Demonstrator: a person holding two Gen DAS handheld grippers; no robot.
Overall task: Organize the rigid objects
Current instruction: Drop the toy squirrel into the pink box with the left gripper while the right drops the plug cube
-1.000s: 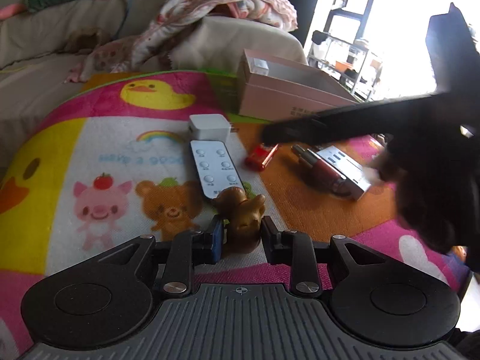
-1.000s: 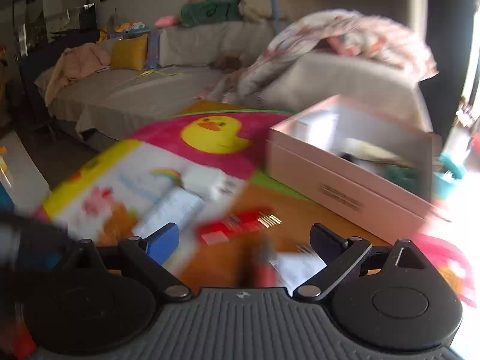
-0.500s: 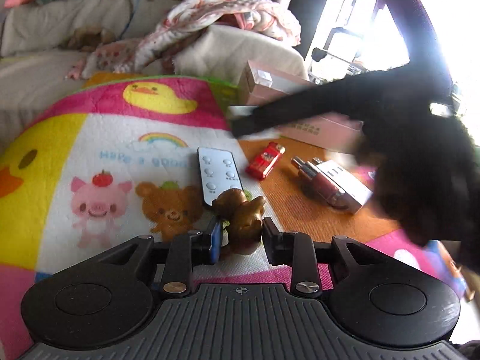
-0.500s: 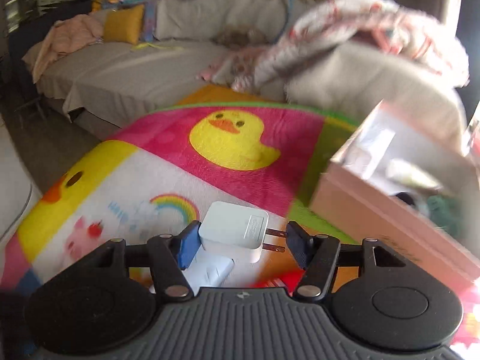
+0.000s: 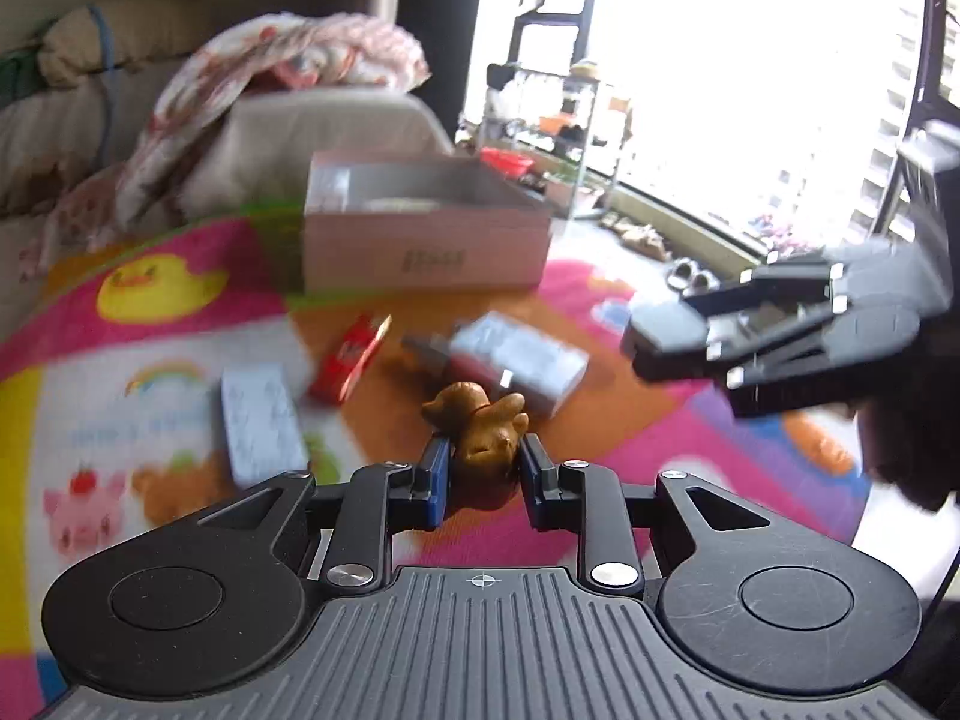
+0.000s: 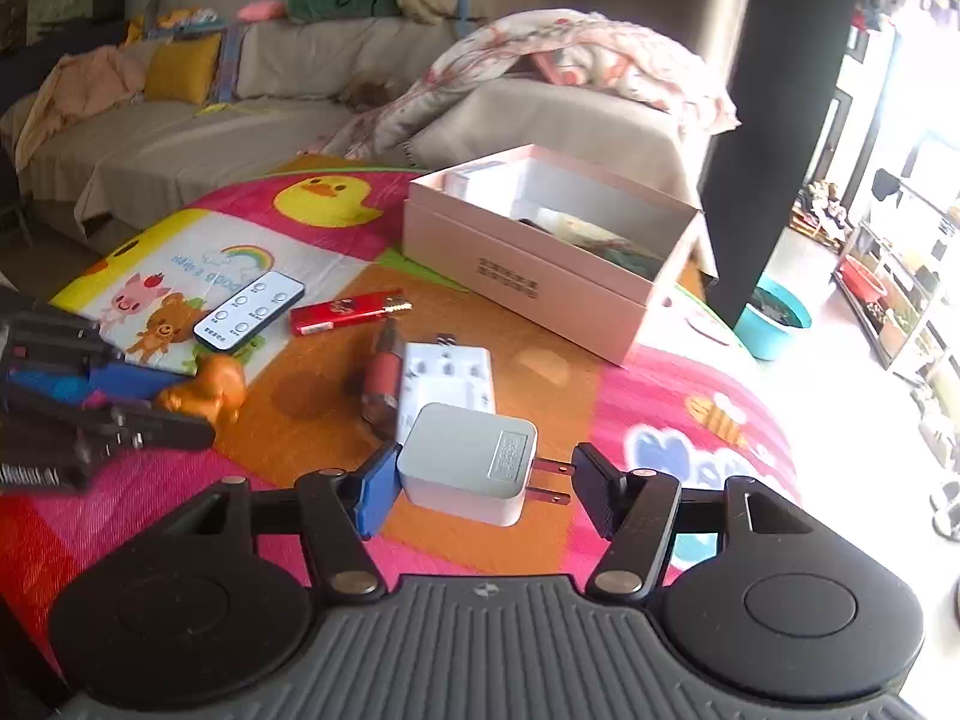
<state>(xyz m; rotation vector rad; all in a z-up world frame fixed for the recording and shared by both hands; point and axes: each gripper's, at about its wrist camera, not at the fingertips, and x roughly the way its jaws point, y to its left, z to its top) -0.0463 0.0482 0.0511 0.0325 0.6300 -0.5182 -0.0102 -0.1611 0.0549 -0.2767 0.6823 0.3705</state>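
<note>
My left gripper (image 5: pixel 480 462) is shut on a small brown animal figurine (image 5: pixel 480 426), and its jaws are closing tighter on it. The figurine is lifted above the colourful play mat (image 5: pixel 150 360). In the right wrist view the same gripper (image 6: pixel 180 402) and figurine (image 6: pixel 210 387) show at the left edge. My right gripper (image 6: pixel 480 474) is shut on a white wall charger (image 6: pixel 465 459), one pad on its body and the other on its prongs. An open pink box (image 6: pixel 528 282) stands beyond, with a few items inside.
On the mat lie a white remote (image 6: pixel 249 312), a red lighter (image 6: pixel 348 312), a dark red tube (image 6: pixel 381 378) and a white battery charger (image 6: pixel 450 378). A sofa with a blanket (image 6: pixel 570 60) stands behind the box. A teal basin (image 6: pixel 774 318) sits on the floor at right.
My right gripper closed on the white charger, lifted it off the mat and carried it away from the remote. My left gripper rose with the figurine and swung right.
</note>
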